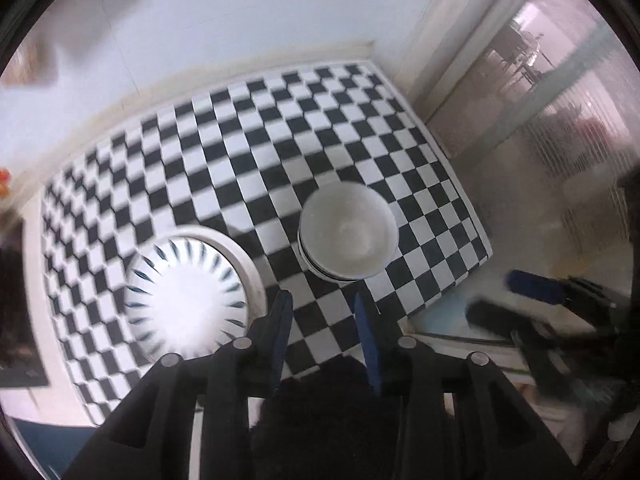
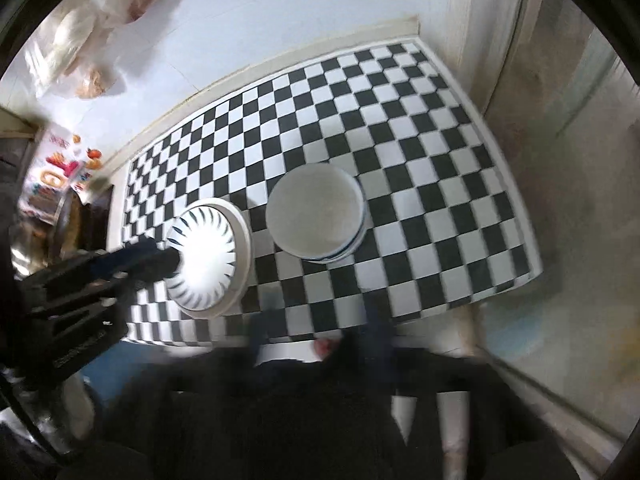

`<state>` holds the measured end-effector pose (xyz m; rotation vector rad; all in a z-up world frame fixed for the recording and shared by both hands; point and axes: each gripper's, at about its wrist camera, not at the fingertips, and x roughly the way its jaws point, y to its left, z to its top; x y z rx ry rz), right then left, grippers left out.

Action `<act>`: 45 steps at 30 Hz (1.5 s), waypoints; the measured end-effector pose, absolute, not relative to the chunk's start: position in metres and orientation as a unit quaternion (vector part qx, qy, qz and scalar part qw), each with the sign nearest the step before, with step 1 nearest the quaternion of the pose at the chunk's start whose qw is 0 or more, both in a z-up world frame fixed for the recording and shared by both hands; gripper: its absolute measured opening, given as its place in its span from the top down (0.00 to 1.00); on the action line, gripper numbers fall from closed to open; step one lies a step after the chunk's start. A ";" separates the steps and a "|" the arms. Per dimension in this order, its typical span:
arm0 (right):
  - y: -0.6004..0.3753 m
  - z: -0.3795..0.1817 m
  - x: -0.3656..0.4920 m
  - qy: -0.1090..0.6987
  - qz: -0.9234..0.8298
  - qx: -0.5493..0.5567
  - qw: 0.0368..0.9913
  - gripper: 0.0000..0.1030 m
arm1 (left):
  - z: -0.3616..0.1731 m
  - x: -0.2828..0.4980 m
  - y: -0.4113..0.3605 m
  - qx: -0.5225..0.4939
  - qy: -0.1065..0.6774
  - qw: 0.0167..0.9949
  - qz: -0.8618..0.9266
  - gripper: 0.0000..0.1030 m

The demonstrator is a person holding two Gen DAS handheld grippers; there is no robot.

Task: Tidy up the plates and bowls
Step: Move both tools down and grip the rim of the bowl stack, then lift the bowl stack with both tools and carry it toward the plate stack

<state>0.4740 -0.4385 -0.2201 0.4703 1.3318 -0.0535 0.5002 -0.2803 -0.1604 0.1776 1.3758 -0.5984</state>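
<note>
On the black-and-white checkered table (image 1: 248, 140) stand two stacks. A white plate with blue radial marks (image 1: 184, 300) lies on a cream plate (image 1: 250, 268) at the left. A stack of white bowls (image 1: 348, 232) stands to its right. My left gripper (image 1: 324, 312) is open and empty above the table's near edge, between the stacks. In the right wrist view the plates (image 2: 208, 256) and bowls (image 2: 316, 212) show again. My right gripper (image 2: 316, 320) is blurred, open and empty, over the near edge. The left gripper (image 2: 160, 258) shows there beside the plates.
A white wall (image 1: 224, 20) runs behind the table. A glass door (image 1: 560, 120) is at the right. Plastic bags (image 2: 92, 40) hang at the upper left and a colourful package (image 2: 60, 160) sits at the left. The floor (image 2: 560, 280) lies right of the table.
</note>
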 end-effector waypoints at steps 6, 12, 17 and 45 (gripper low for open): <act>-0.465 -0.259 0.497 0.612 -0.028 0.265 0.745 0.07 | -0.226 0.549 -0.287 0.018 0.696 0.671 -0.257 0.71; -0.491 -0.316 0.528 0.638 -0.046 0.288 0.712 0.07 | -0.287 0.591 -0.298 -0.030 0.752 0.613 -0.240 0.71; -0.498 -0.356 0.551 0.661 -0.042 0.299 0.687 0.07 | -0.315 0.604 -0.313 -0.040 0.773 0.584 -0.244 0.71; -0.496 -0.491 0.590 0.698 0.049 0.429 0.571 0.39 | -0.373 0.608 -0.330 -0.057 0.788 0.543 -0.284 0.64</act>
